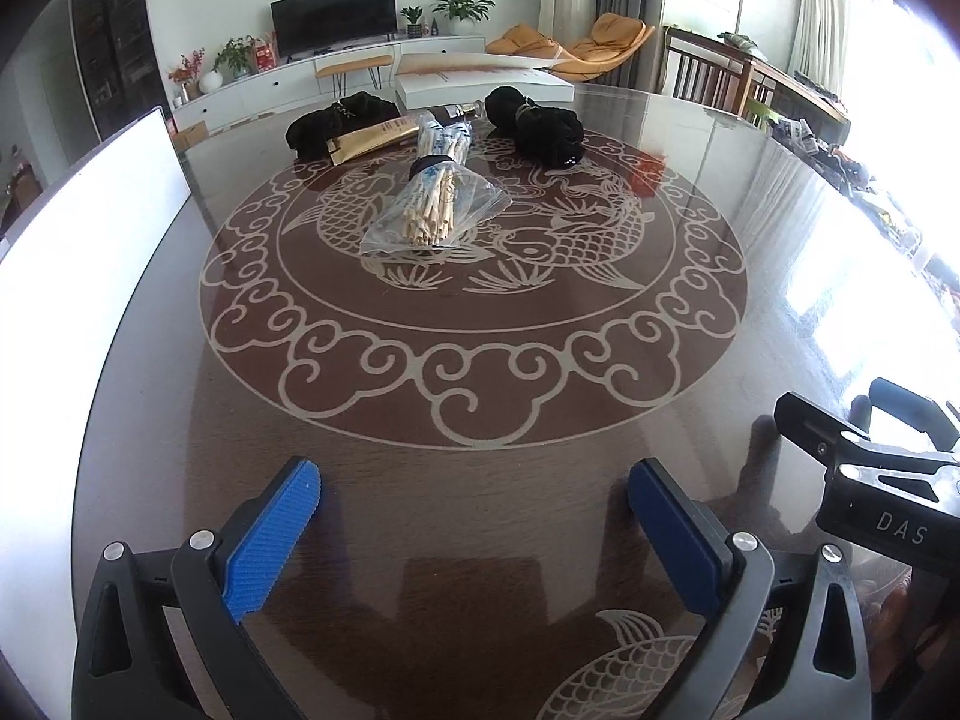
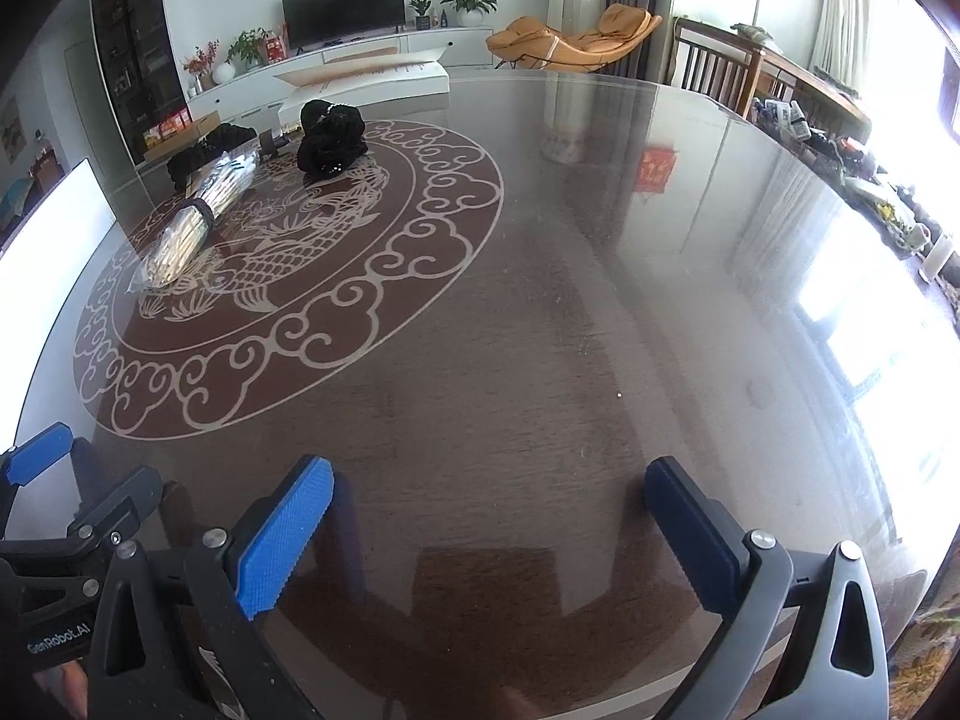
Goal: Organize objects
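Home living room: television (image 1: 333,13), orange lounge chair (image 1: 606,42), potted plants (image 1: 462,7).

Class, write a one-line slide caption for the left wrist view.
Open left gripper faces a bag of chopsticks on the fish-patterned table.

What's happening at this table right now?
A person holds two grippers low over the near part of a round patterned table. The left gripper and right gripper are both open and empty. The things to organize lie untouched farther off: a clear bag of wooden sticks, two black cloth bundles and a gold pouch.
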Demonstrator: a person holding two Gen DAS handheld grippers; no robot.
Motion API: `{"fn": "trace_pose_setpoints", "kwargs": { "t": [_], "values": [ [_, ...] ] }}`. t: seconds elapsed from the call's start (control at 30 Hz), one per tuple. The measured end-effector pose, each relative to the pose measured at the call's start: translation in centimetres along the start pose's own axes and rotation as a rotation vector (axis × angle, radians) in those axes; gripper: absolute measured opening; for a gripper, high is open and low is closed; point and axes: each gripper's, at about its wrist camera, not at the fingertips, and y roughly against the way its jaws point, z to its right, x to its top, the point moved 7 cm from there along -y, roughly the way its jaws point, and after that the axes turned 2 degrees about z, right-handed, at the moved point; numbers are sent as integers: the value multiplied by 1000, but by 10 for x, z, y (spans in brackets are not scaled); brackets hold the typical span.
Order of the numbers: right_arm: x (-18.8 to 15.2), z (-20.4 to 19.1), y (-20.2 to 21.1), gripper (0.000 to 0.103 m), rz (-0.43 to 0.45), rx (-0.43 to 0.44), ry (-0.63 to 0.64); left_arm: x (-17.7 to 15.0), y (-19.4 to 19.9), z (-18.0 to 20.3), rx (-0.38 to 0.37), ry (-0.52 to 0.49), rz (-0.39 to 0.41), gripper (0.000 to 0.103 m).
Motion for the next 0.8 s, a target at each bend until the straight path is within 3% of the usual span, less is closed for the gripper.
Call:
{"fn": "trace_pose_setpoints", "kwargs": {
  "t": [0.8],
  "values": [
    [1,0,0,103,9,-3,-6,0,0,0,0,0,0,103]
  ]
}}
